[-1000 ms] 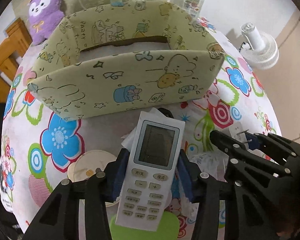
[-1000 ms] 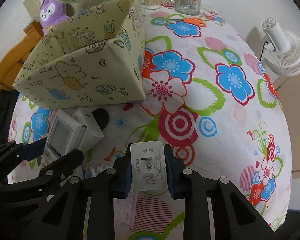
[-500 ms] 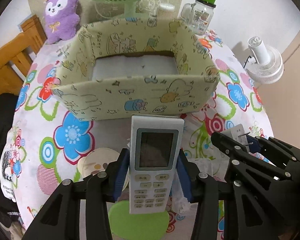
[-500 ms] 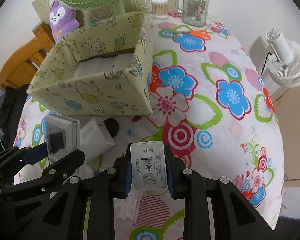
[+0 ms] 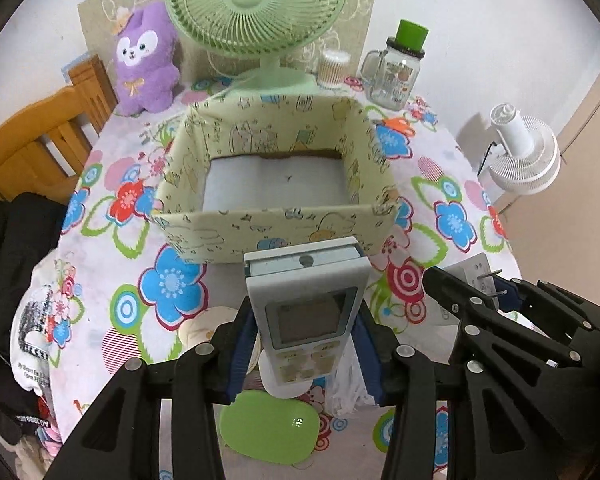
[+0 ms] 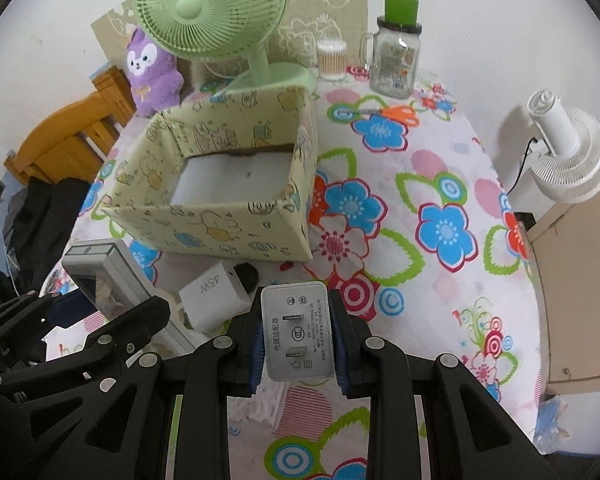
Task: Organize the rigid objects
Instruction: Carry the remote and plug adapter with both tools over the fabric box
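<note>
My left gripper (image 5: 306, 344) is shut on a white air-conditioner remote (image 5: 306, 304), held above the table just short of the near wall of a yellow cartoon-print box (image 5: 276, 236). The box is open at the top and its white floor is bare. My right gripper (image 6: 298, 338) is shut on a white plug adapter (image 6: 297, 330), held above the table to the right of the left gripper. The box (image 6: 220, 228) and the remote (image 6: 112, 276) also show in the right wrist view. A white 45W charger (image 6: 216, 292) lies on the flowered tablecloth in front of the box.
A green desk fan (image 5: 260, 16), a purple plush toy (image 5: 144, 60), a cotton-swab tub (image 5: 332, 68) and a glass jar mug (image 5: 396, 72) stand behind the box. Orange scissors (image 6: 396, 114) lie right of it. A green lid (image 5: 272, 428) and crumpled tissue lie below my grippers. A white fan (image 6: 568, 152) stands off the table's right edge.
Both grippers have risen with their objects, so the inside of the box now shows. The remote's far end has tipped up toward the box.
</note>
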A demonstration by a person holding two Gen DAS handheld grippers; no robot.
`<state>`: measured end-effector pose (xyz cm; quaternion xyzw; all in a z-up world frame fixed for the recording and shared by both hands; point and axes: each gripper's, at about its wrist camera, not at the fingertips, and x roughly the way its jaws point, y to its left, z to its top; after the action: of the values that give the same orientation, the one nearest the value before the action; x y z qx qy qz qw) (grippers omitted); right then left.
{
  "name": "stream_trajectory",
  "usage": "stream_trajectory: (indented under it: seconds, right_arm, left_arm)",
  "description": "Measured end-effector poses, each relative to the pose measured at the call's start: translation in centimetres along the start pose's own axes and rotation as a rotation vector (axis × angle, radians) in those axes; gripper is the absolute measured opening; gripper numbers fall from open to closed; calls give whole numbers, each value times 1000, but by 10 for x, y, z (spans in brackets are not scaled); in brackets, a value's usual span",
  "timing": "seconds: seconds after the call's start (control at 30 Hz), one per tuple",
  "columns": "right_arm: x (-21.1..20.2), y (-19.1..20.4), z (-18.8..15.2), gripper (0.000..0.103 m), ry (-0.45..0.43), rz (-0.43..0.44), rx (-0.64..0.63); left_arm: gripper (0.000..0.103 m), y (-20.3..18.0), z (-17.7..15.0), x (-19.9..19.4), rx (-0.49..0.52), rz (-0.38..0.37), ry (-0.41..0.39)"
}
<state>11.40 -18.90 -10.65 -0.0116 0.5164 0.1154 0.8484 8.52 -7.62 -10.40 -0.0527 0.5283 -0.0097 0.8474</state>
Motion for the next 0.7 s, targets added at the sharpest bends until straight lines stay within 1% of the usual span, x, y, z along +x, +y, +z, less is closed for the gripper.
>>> stream_trajectory:
  seconds: [0.37, 0.7]
  right_arm:
    - [-37, 7, 13, 30, -51, 11, -20]
    - [-55, 17, 26, 30, -76, 5, -20]
  left_arm:
    - [47, -2, 9, -38, -8, 23, -60]
    - [47, 4, 22, -56, 6, 17, -85]
